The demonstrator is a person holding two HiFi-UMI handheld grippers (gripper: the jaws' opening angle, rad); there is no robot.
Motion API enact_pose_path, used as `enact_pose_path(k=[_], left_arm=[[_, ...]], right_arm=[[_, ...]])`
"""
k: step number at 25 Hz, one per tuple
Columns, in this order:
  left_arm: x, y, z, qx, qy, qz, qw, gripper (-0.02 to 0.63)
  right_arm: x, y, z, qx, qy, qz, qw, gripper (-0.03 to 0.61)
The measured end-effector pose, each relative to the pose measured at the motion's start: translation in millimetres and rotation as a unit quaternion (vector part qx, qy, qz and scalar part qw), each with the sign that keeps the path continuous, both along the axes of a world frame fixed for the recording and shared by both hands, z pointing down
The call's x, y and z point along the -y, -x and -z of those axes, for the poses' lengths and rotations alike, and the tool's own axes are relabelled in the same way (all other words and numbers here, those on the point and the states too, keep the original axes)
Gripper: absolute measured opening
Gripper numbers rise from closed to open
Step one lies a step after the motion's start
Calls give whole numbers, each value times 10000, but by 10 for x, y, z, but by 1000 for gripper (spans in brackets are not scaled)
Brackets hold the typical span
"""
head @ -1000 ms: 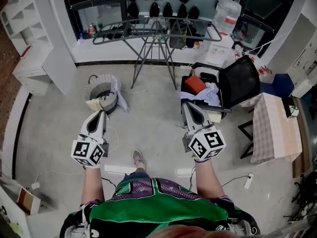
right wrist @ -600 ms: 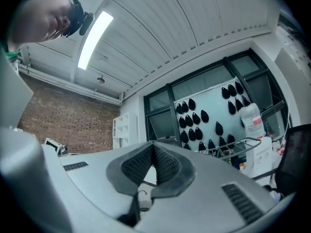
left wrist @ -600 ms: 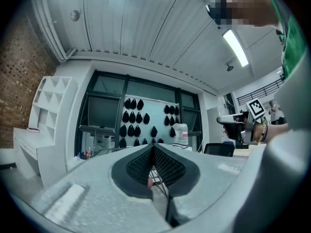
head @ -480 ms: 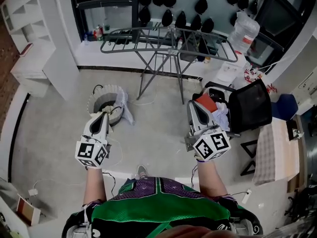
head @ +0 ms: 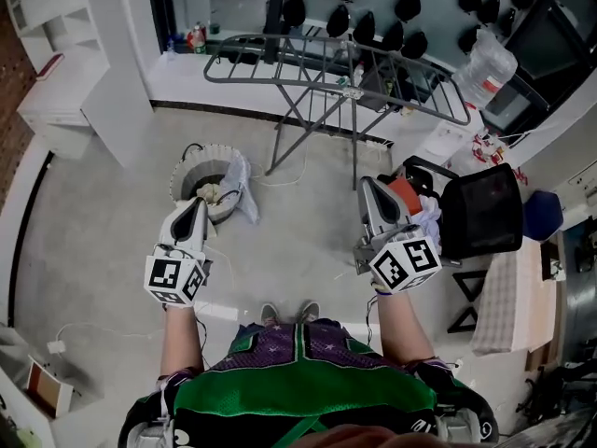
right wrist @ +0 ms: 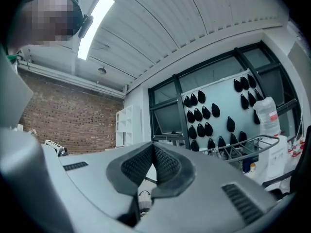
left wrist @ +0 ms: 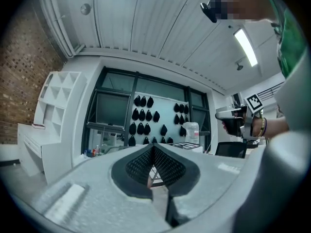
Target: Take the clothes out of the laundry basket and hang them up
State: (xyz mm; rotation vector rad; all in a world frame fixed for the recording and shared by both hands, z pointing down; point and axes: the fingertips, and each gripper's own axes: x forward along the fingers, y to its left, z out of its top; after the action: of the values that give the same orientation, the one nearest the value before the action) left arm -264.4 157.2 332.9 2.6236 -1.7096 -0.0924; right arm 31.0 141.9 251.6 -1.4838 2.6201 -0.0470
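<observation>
Clothes [head: 213, 194] fill the basket [head: 181, 170] near the rack [head: 326, 59]; left gripper [head: 197, 202] and right gripper [head: 366, 182] are pressed together, empty.

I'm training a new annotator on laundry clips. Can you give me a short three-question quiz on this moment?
1. True or false: the left gripper and the right gripper are both shut and hold nothing.
2. Multiple choice: in the head view, the laundry basket lies nearest to: A) the left gripper, B) the right gripper, C) the black chair.
3. Short answer: what hangs over the laundry basket's rim on the side towards the right gripper?

Key
1. True: in each gripper view the jaws meet with nothing between them.
2. A.
3. A white cloth.
</observation>
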Motion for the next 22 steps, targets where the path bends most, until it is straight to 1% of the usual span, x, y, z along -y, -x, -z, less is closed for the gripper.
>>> enact_pose_path(k=[4, 8, 12, 16, 19, 20, 21, 22], left_arm=[[54, 194, -86, -71, 34, 237, 9997, 18], [78, 331, -118, -157, -26, 451, 9989, 18], [165, 448, -89, -170, -78, 683, 9975, 18], [358, 489, -38, -46, -57, 943, 9955, 18], [558, 430, 35, -72, -41, 1005, 9949, 20], [628, 405, 61, -75, -47, 1000, 9949, 25], [699, 380, 87, -67, -63, 996, 9950, 51], [766, 353, 110, -57, -86, 998, 9950, 91]], right_arm=[[177, 234, -53, -1, 61, 236, 9997, -2], [388, 415, -125, -6, 114, 525, 9986, -2], [674, 598, -89, 91, 22, 876, 9961, -2], [1029, 713, -41, 190, -83, 1201, 9925, -2], [1316, 739, -13, 274, -55, 1447, 9891, 0], [1396, 745, -9, 286, -58, 1523, 9879, -1], [1472, 745, -13, 291, -57, 1584, 9869, -1], [1546, 743, -26, 299, -52, 1649, 9858, 0]])
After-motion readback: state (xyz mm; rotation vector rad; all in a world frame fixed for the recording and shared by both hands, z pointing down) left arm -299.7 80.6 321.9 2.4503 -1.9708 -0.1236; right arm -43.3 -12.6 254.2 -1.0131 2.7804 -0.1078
